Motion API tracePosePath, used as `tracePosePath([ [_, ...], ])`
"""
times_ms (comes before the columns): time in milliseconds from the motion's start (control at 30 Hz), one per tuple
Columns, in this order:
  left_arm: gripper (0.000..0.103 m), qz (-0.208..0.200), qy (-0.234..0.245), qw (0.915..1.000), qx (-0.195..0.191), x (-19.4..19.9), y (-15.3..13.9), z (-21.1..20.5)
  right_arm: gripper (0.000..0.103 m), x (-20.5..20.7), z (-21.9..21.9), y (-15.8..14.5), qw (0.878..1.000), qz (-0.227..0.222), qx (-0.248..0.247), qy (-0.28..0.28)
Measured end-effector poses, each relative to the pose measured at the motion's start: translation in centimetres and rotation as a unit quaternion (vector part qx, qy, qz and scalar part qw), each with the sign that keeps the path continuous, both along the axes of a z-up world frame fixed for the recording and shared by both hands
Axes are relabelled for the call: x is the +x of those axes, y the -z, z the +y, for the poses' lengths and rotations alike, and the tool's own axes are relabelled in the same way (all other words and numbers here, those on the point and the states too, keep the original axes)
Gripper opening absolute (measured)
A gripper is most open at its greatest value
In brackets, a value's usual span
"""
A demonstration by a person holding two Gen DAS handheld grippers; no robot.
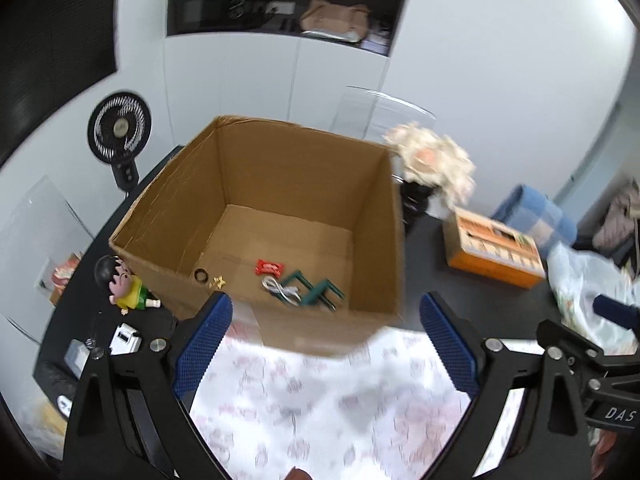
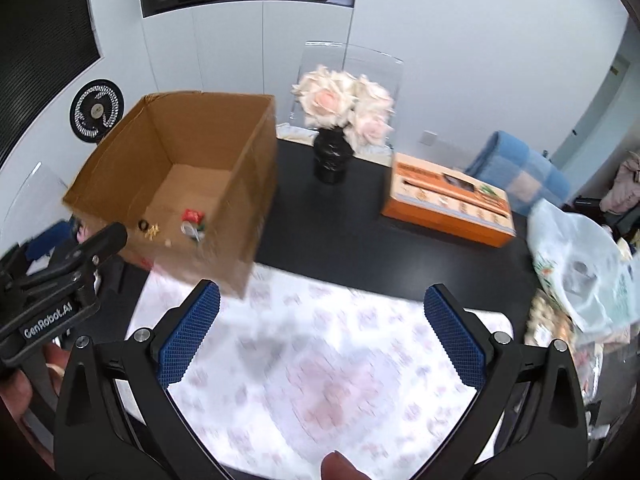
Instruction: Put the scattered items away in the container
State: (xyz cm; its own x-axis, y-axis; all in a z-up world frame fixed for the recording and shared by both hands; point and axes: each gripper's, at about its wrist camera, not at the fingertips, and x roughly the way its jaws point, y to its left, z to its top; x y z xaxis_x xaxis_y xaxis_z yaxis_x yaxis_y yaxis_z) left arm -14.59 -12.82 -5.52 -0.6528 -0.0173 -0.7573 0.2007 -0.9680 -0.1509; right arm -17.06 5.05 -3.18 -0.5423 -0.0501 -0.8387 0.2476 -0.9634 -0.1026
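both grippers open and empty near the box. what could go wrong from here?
1. The figurine lies tight against the box wall; the left gripper reaching for it may shove the box.
2. The vase of flowers stands close to the box's right side; a wide swing by the right gripper could tip it.
3. Both views are motion-blurred, so aiming may be off.

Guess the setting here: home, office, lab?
Probably a home living or dining area: a black table with a vase of roses, white built-in cupboards with a bag in a niche, a desk fan.
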Motion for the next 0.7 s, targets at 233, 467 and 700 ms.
tracePosePath([
  [233,0.094,0.014,0.044,0.9965,-0.070,6.5,-2.8,7.1,0.103,8.8,5.7,-0.7,0.998,0.013,-0.051,0.020],
  [467,0.094,0.030,0.052,0.9930,-0.102,13.0,-4.4,10.7,0.103,16.2,8.9,-1.7,0.997,0.045,-0.039,0.055],
  [700,0.094,0.008,0.062,0.9921,-0.109,15.7,-4.7,11.9,0.103,19.0,10.2,-2.6,0.995,0.026,-0.068,0.071],
])
